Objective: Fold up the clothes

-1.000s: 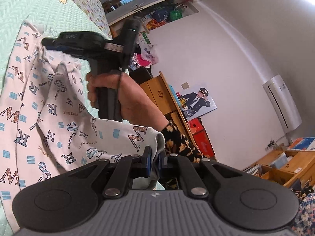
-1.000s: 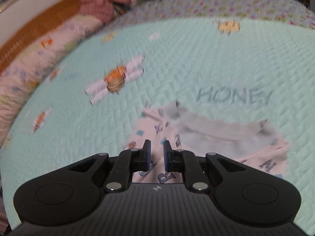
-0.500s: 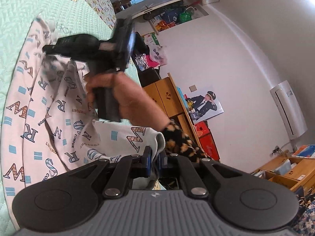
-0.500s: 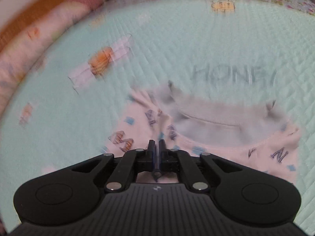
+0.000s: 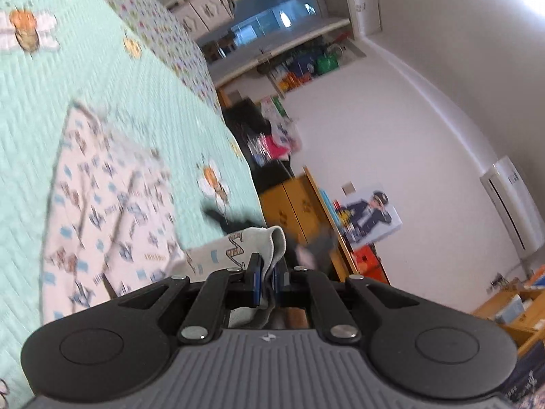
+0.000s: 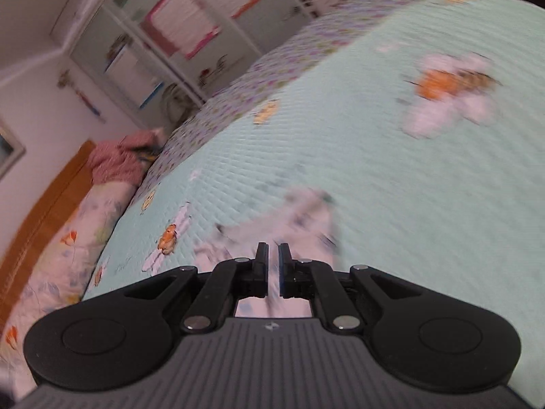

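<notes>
A pale pink garment [image 5: 102, 204] printed with letters lies spread on the mint quilted bedspread [image 5: 85, 78]. One grey-edged corner [image 5: 262, 242] of it is lifted off the bed, and my left gripper [image 5: 268, 269] is shut on that corner. In the right wrist view the same garment [image 6: 306, 218] shows as a blurred pink patch just past my right gripper [image 6: 273, 252]. Its fingers stand nearly together with pink cloth between and below them. Both views are blurred by motion.
The bedspread [image 6: 408, 170] carries bee pictures and a flowered border. A wooden headboard [image 6: 44, 204], a flowered pillow [image 6: 68, 248] and a pink bundle [image 6: 119, 160] are at the bed's head. Off the bed stand a wooden cabinet [image 5: 296, 197], a poster [image 5: 371, 214] and white shelves [image 6: 190, 34].
The right gripper closed on the garment near its grey collar and swung away; it and the hand have left the left wrist view. The left gripper kept its hold and turned.
</notes>
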Demonstrator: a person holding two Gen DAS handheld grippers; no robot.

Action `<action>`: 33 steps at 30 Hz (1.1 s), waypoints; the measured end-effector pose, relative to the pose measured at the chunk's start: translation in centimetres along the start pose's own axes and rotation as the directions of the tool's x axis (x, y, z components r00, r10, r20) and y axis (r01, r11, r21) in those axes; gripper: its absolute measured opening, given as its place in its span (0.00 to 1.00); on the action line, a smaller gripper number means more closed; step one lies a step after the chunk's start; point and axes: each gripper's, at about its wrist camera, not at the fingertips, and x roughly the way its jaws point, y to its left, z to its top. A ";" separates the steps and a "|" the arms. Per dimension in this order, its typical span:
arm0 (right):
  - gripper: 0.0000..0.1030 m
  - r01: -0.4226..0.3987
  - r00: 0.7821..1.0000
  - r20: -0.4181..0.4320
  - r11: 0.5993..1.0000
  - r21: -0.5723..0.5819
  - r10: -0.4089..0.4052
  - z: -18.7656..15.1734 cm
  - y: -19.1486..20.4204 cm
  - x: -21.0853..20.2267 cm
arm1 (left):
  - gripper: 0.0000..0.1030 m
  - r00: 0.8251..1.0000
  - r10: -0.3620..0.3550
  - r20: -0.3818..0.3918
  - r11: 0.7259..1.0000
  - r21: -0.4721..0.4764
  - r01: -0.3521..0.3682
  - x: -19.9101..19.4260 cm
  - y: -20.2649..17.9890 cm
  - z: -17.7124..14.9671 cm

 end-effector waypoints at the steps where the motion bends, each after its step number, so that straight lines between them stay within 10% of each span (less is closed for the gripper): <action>1: 0.09 0.008 1.000 0.001 1.000 0.013 -0.008 -1.2 -0.8 -1.3 | 0.04 1.000 0.019 0.017 1.000 -0.005 -0.019 -0.2 0.0 0.3; 9: 0.29 0.076 0.996 -0.044 0.997 -0.014 -0.076 -10.7 -3.1 -9.3 | 0.04 0.987 0.114 0.111 0.993 -0.042 -0.110 -1.3 -1.3 2.5; 18: 0.36 0.074 0.996 -0.038 0.996 -0.042 -0.076 -15.2 -2.6 -13.5 | 0.04 0.968 0.216 0.125 0.972 0.072 -0.226 0.2 -5.9 3.8; 25: 0.47 0.071 0.997 -0.038 0.996 -0.050 -0.073 -16.5 -2.2 -14.6 | 0.04 0.928 0.366 0.073 0.930 -0.061 -0.362 -0.6 -1.3 1.0; 33: 0.50 0.064 0.997 -0.037 0.996 -0.066 -0.066 -17.8 -1.7 -15.4 | 0.04 0.929 0.366 0.061 0.931 -0.038 -0.364 0.4 -1.4 1.8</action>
